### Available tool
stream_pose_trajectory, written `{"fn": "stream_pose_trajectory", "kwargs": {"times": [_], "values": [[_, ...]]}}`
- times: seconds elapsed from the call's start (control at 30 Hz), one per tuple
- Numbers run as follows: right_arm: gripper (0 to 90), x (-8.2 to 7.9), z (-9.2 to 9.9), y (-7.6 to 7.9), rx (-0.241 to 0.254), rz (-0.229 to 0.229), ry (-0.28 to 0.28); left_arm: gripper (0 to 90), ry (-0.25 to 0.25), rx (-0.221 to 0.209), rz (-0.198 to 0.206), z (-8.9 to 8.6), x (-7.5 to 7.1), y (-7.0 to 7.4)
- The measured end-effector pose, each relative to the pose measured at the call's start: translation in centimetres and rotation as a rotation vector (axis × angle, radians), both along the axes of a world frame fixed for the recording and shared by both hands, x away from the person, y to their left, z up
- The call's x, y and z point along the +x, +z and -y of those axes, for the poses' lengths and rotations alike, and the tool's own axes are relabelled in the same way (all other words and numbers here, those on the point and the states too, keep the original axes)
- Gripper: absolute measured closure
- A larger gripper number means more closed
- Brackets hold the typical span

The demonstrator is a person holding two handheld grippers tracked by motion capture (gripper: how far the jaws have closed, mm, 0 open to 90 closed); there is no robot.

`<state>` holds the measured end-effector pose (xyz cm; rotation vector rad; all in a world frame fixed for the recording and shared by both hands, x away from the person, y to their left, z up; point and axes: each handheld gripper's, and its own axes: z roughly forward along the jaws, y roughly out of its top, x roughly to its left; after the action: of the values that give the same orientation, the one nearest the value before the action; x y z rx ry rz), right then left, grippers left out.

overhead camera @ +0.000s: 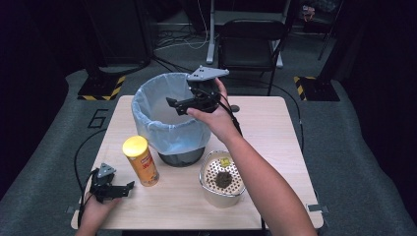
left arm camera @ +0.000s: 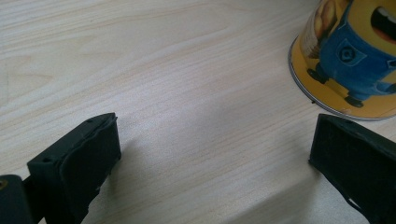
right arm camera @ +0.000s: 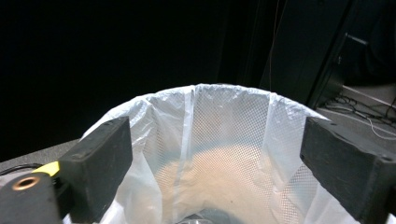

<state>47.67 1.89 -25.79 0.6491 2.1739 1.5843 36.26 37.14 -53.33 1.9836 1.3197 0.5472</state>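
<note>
A bin lined with a pale blue bag stands at the back middle of the wooden table. My right gripper hovers over its mouth, jaws pointing left across the opening. In the right gripper view the liner spreads below my right gripper, whose jaws stand wide apart with nothing between them. A yellow chip can stands upright in front of the bin. My left gripper rests low at the table's front left, just left of the can. In its own view my left gripper is open over bare wood, with the can's base ahead on the right.
A metal strainer bowl with dark scraps in it sits at the front, right of the can. A black folding chair stands beyond the table's far edge. Cables trail from both grippers.
</note>
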Motion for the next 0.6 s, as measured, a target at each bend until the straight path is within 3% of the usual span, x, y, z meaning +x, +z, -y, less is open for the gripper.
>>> {"fn": "stream_pose_trajectory", "kwargs": {"times": [0.23,0.3,0.37,0.47,0.5,0.6], "values": [[12.9,-1.0,2.4,0.0,0.029,0.019,-0.022,1.7,-0.02,0.022,-0.008,-0.1,0.0,0.2],[13.2,-1.5,3.2,-0.2,0.043,0.005,-0.02,1.7,-0.028,0.031,-0.008,-0.1,-0.1,0.2],[13.4,-1.9,4.1,-0.5,0.043,0.002,-0.027,1.9,-0.021,0.016,-0.017,0.0,-0.1,0.3],[13.9,-2.5,5.5,-0.9,0.002,0.034,-0.055,2.3,-0.02,0.0,-0.051,-0.1,0.0,0.6],[14.1,-2.6,6.0,-1.1,0.001,0.037,-0.058,2.6,-0.008,-0.01,-0.035,0.0,0.1,0.6],[14.2,-2.8,7.2,-1.7,0.009,0.029,-0.069,2.7,-0.003,-0.034,-0.039,0.0,-0.1,0.7]]}}
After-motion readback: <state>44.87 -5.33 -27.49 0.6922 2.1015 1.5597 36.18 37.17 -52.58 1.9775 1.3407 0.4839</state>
